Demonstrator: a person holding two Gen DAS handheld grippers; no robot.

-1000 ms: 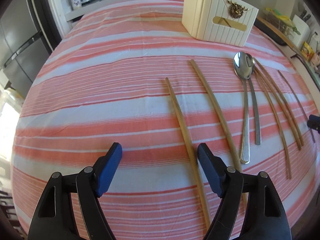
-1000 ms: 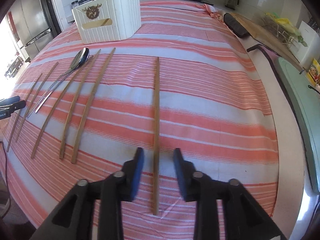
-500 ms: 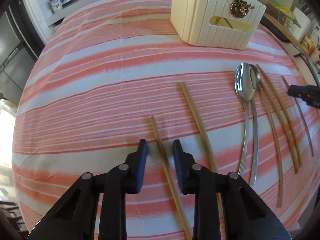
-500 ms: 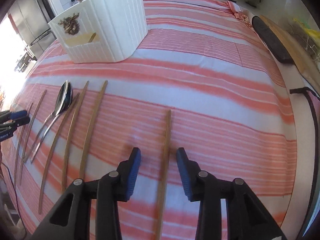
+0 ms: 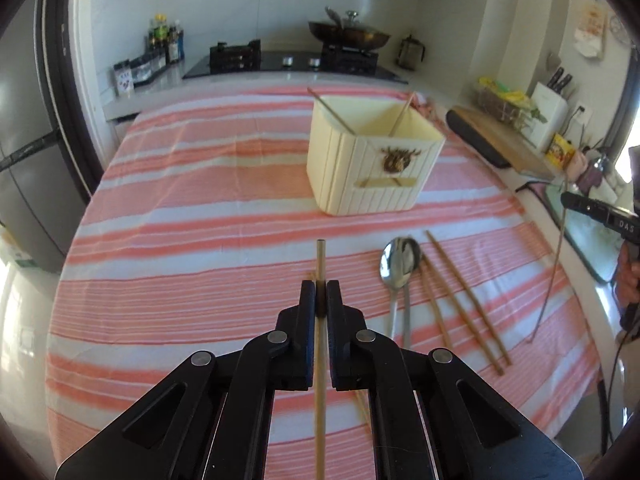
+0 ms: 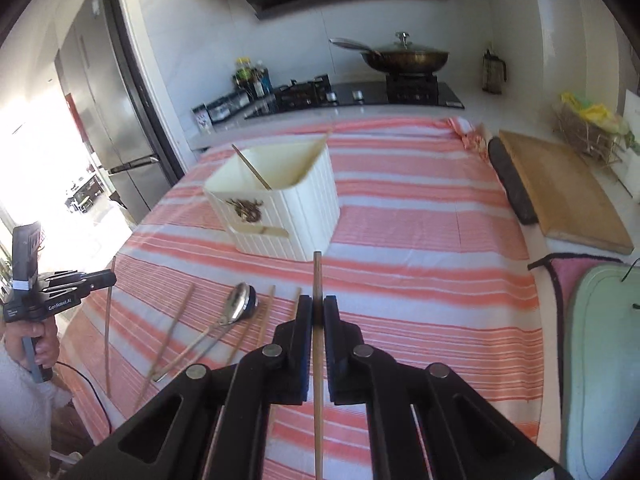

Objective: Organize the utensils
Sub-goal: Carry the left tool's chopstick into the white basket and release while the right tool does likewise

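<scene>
My left gripper (image 5: pixel 320 298) is shut on a wooden chopstick (image 5: pixel 320 264) and holds it above the striped cloth, pointing at the cream utensil holder (image 5: pixel 372 160). My right gripper (image 6: pixel 317 312) is shut on another wooden chopstick (image 6: pixel 318 276), also lifted, facing the holder (image 6: pixel 276 208). The holder has two chopsticks standing in it. Two metal spoons (image 5: pixel 398 264) and several chopsticks (image 5: pixel 464 292) lie on the cloth between the grippers. The spoons also show in the right wrist view (image 6: pixel 238 306).
The table carries a pink-and-white striped cloth (image 5: pixel 200 216). A wooden cutting board (image 6: pixel 560 188) lies at the right edge, a green tray (image 6: pixel 604 360) nearer. A stove with a pan (image 6: pixel 404 58) stands behind. A fridge (image 5: pixel 28 168) is at the left.
Both grippers have closed on their chopsticks and lifted them off the cloth. Both views have tilted up from the tabletop towards the holder and kitchen.
</scene>
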